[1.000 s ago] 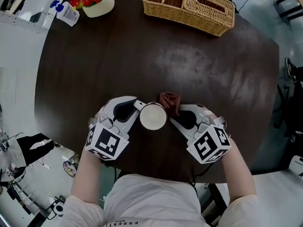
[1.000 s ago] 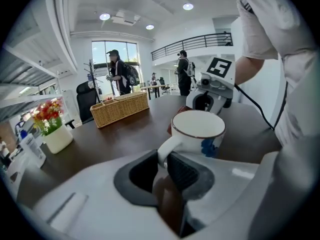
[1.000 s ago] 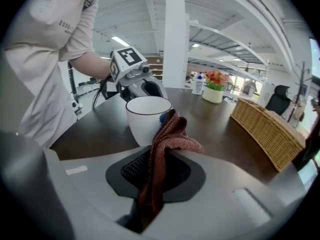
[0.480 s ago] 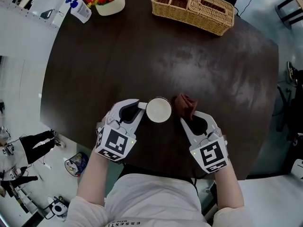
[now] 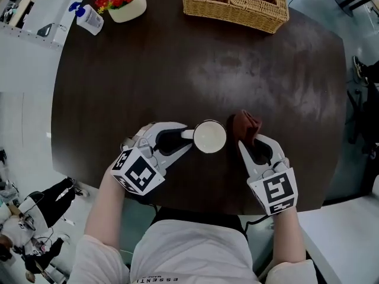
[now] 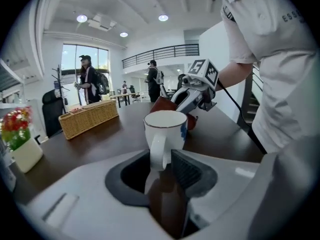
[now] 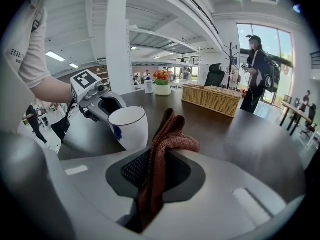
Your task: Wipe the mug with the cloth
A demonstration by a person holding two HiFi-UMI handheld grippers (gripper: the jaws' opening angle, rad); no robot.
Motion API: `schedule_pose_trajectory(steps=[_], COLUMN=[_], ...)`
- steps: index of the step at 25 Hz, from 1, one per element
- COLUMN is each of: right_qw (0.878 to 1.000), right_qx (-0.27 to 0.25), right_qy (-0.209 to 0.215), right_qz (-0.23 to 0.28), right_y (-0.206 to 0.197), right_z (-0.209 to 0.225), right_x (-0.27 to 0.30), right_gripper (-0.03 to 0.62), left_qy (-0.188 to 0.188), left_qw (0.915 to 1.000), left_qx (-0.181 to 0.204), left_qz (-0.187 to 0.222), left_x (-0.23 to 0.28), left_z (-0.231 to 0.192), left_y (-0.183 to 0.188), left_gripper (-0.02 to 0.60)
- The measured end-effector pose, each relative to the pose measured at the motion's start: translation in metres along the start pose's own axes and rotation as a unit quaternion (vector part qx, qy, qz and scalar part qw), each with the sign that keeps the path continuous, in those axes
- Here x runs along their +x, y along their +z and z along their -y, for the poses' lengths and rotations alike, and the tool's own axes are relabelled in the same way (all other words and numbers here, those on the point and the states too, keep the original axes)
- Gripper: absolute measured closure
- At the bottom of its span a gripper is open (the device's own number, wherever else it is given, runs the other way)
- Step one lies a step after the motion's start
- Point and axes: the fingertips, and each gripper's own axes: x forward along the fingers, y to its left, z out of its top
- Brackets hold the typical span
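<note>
A white mug [image 5: 209,136] stands upright on the dark round table [image 5: 195,70], near its front edge. My left gripper [image 5: 187,136] is shut on the mug's handle [image 6: 157,149], with the mug [image 6: 165,128] straight ahead of its jaws. A reddish-brown cloth [image 5: 246,125] sits just right of the mug, a small gap between them. My right gripper [image 5: 250,139] is shut on the cloth [image 7: 161,159], which bunches up between its jaws. The right gripper view shows the mug [image 7: 129,127] to the left of the cloth.
A wicker basket [image 5: 235,1] with compartments stands at the table's far edge. A white pot of flowers [image 5: 118,0] and a small bottle [image 5: 86,18] sit at the far left. People stand in the room beyond the table.
Both grippers, the mug and the cloth have shifted to the right along the front of the table. The cloth has moved slightly away from the mug.
</note>
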Motion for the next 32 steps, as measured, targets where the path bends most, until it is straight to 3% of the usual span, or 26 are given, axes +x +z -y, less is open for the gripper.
schedule_pose_trajectory(steps=[3, 8, 15, 24, 32], right_qw=[1.000, 0.999, 0.999, 0.998, 0.998], right_qx=[0.018, 0.029, 0.039, 0.043, 0.043], right_qy=[-0.016, -0.028, -0.033, -0.039, -0.040], right_qz=[0.003, 0.002, -0.008, -0.017, -0.010], right_y=[-0.006, -0.015, -0.019, -0.018, -0.008], right_z=[-0.006, -0.015, -0.018, -0.013, -0.007], right_x=[-0.003, -0.006, -0.011, -0.016, -0.022], right_gripper=[0.511, 0.511, 0.511, 0.511, 0.511], left_qy=[-0.046, -0.061, -0.041, -0.019, -0.012], left_qw=[0.9987, 0.9969, 0.9981, 0.9951, 0.9869], left_qx=[0.022, 0.049, 0.035, -0.034, -0.031], left_qz=[0.003, 0.007, 0.029, 0.091, 0.158], left_x=[0.004, 0.010, 0.004, -0.009, -0.036], left_z=[0.004, 0.008, 0.014, 0.017, 0.006], left_y=[0.000, 0.002, 0.005, 0.020, 0.085], left_gripper=[0.471, 0.485, 0.512, 0.517, 0.517])
